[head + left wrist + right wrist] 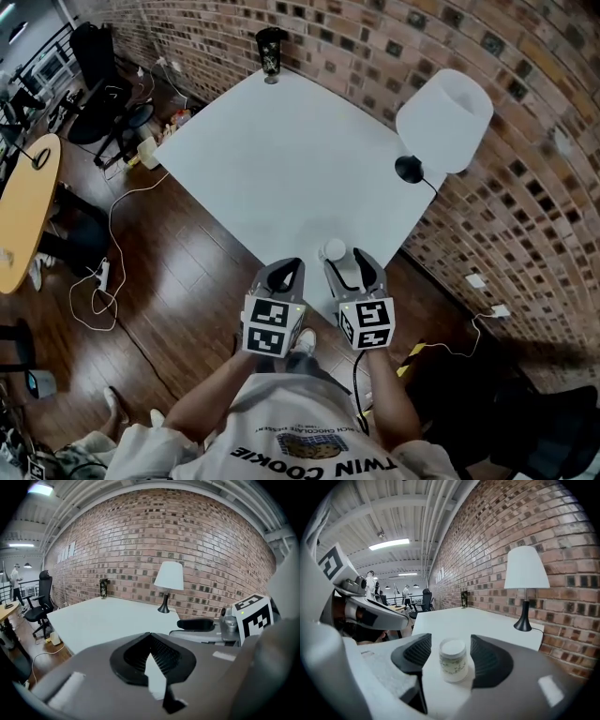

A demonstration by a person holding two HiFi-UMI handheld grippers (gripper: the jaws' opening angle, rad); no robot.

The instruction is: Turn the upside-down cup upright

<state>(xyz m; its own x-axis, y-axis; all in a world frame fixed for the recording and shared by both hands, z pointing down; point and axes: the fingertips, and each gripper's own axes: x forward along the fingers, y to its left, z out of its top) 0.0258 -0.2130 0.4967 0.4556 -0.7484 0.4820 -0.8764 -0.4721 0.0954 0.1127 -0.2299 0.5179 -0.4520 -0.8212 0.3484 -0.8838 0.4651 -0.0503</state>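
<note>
My right hand-held gripper (450, 640) stood open, with the upside-down cup (453, 660) between its jaws but not pinched. The cup sat by the near corner of the table (281, 159). My left hand-held gripper (150, 639) was closed on nothing, just beside. I judged that closing off-centre could tip the light cup or push it off that edge, and that squeezing too hard might crush it.

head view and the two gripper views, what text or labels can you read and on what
"TWIN COOKIE": large print on the person's shirt, upside down in the head view.
Smaller line next to it on the shirt: too small to read.
Cup: faint greenish pattern, no legible words.
Marker cubes: black and white squares only, no letters or numbers.
</note>
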